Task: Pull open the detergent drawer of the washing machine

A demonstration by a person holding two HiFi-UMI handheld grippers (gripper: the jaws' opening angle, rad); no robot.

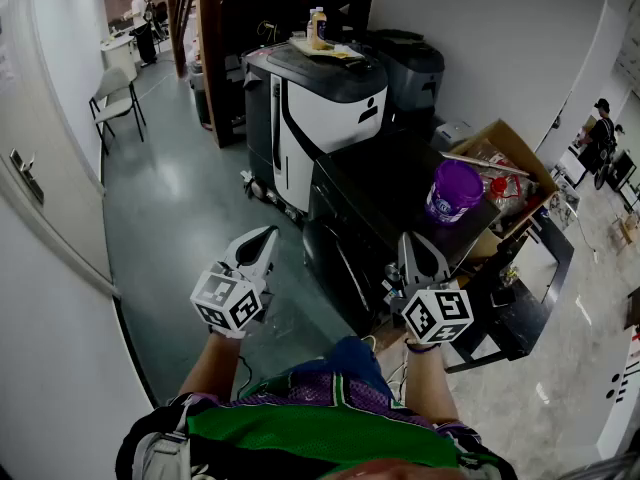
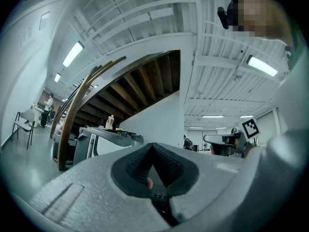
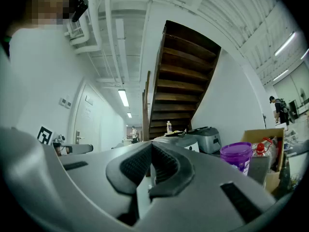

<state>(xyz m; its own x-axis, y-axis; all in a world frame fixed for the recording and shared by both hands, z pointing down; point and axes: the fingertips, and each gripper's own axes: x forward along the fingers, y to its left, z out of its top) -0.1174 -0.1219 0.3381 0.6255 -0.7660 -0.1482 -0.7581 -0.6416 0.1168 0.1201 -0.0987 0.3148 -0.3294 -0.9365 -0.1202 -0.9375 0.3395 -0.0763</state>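
Observation:
A dark, box-shaped appliance [image 1: 385, 183] stands low in front of me; it is too dark to make out a drawer on it. My left gripper [image 1: 267, 235] hovers over the floor to the left of its front corner. Its jaws meet at the tip [image 2: 153, 145] with nothing between them. My right gripper [image 1: 411, 238] is held above the appliance's near edge. It looks shut too [image 3: 151, 144] and holds nothing. Both point forward, roughly level. Neither touches the appliance.
A purple tub [image 1: 454, 189] sits on the appliance's top. An open cardboard box [image 1: 500, 148] of clutter stands to its right. Behind is a white-and-black machine [image 1: 320, 103] with bottles [image 1: 318, 28] on it, under a wooden staircase [image 3: 181, 76]. A chair [image 1: 115, 93] and door [image 1: 40, 208] are at left.

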